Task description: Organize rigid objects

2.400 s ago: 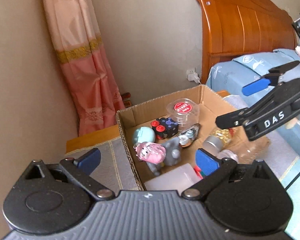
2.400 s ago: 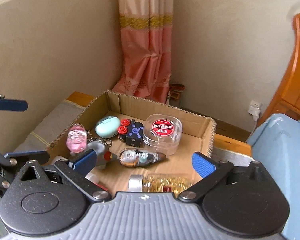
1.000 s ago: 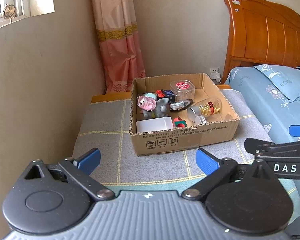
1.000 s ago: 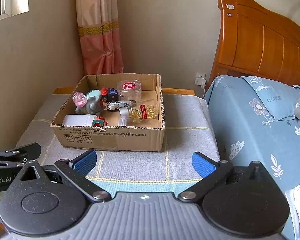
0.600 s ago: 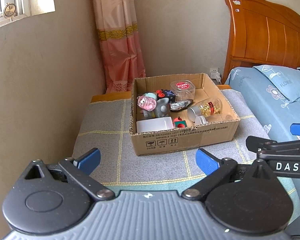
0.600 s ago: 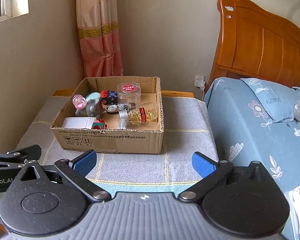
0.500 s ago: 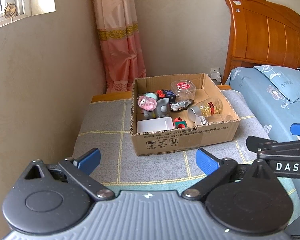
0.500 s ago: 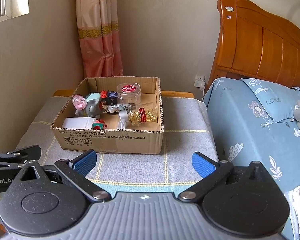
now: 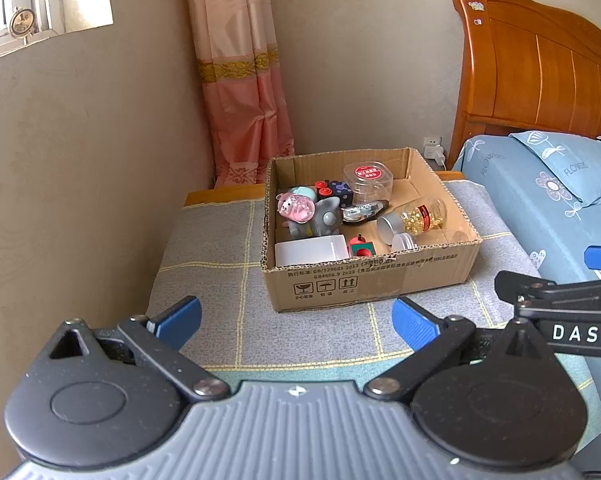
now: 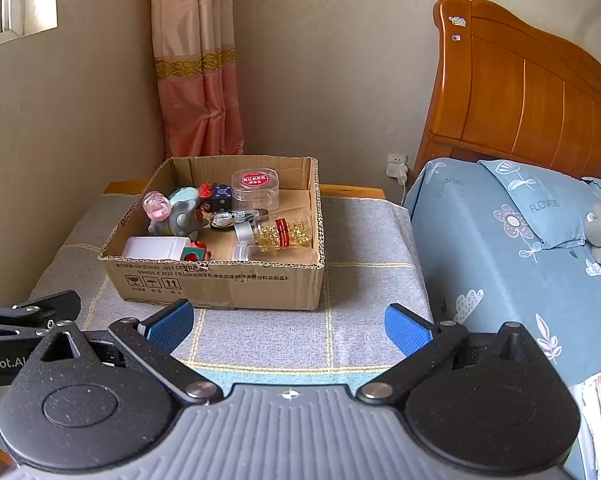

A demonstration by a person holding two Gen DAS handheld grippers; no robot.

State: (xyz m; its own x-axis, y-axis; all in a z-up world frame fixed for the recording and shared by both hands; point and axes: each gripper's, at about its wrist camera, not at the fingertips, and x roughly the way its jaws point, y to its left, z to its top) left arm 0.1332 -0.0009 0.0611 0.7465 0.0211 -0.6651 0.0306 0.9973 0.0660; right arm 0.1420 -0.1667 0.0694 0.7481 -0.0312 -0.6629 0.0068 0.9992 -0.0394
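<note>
A cardboard box [image 9: 380,276] [image 10: 228,280] stands on a grey checked cloth. Inside lie a clear round tub with a red lid [image 9: 367,180] [image 10: 255,189], a bottle of yellow capsules [image 9: 414,218] [image 10: 278,234], a grey elephant toy [image 9: 324,216], a pink pig toy [image 9: 296,208], a white jar [image 9: 310,250] [image 10: 152,248] and several small items. My left gripper [image 9: 296,322] is open and empty, well in front of the box. My right gripper [image 10: 286,326] is open and empty, also in front of the box.
The cloth-covered table [image 9: 220,280] meets a beige wall on the left. A bed with blue bedding [image 10: 520,248] and a wooden headboard [image 10: 532,92] lies to the right. A pink curtain [image 9: 240,92] hangs behind the box.
Both grippers pulled back from above the box 2.4 s ago to well in front of it. In the last second they have hardly moved.
</note>
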